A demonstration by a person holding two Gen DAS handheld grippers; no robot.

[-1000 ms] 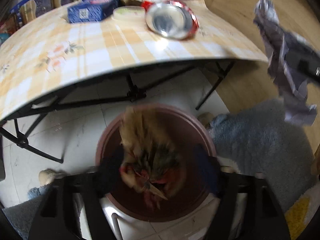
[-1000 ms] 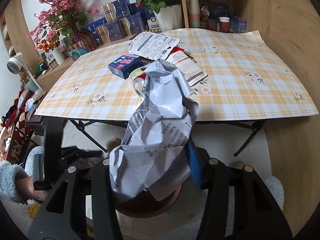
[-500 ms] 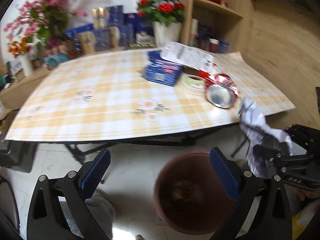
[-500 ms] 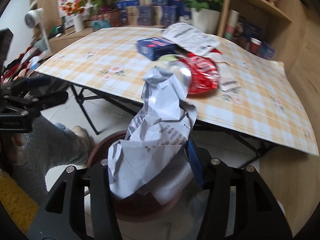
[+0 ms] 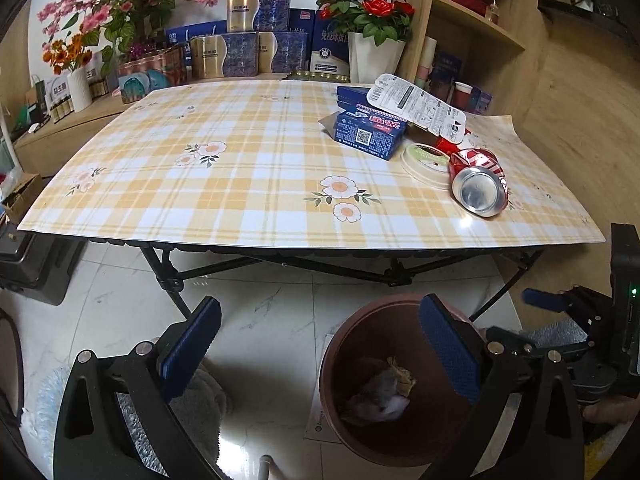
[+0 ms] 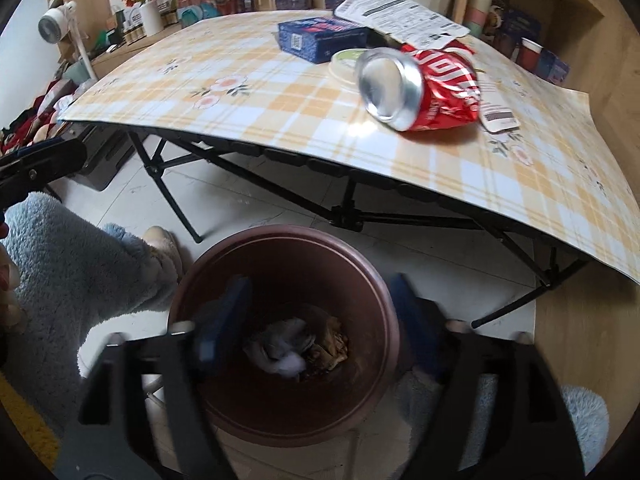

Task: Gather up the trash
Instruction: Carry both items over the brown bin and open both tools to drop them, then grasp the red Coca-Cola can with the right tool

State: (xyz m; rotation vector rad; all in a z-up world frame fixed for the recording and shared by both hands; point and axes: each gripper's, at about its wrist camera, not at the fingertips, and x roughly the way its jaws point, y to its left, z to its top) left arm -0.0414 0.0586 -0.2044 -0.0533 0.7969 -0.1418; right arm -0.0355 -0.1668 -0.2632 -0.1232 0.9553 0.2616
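A brown round bin (image 5: pixel 348 364) (image 6: pixel 380 292) stands on the floor in front of the table. Crumpled grey paper (image 5: pixel 376 396) (image 6: pixel 280 348) and a tan wrapper (image 6: pixel 332 344) lie inside it. My left gripper (image 5: pixel 320 356) is open and empty, just left of the bin. My right gripper (image 6: pixel 316 324) is open and empty right above the bin; it also shows in the left wrist view (image 5: pixel 560 308). On the table lie a crushed red can (image 5: pixel 478 182) (image 6: pixel 416 88), a white lid (image 5: pixel 424 160), a blue box (image 5: pixel 368 132) (image 6: pixel 316 38) and a white printed package (image 5: pixel 420 106) (image 6: pixel 400 14).
The folding table has a yellow plaid cloth (image 5: pixel 248 168) and black legs (image 5: pixel 168 276). Boxes, flower pots and wooden shelves stand behind it. A person's leg in blue fleece (image 6: pixel 80 264) is left of the bin. A black case (image 5: pixel 36 268) sits on the floor at left.
My right gripper opened and the crumpled grey paper dropped into the bin. My left gripper, which let its wrapper fall in a second ago, stays open and has drifted slightly left.
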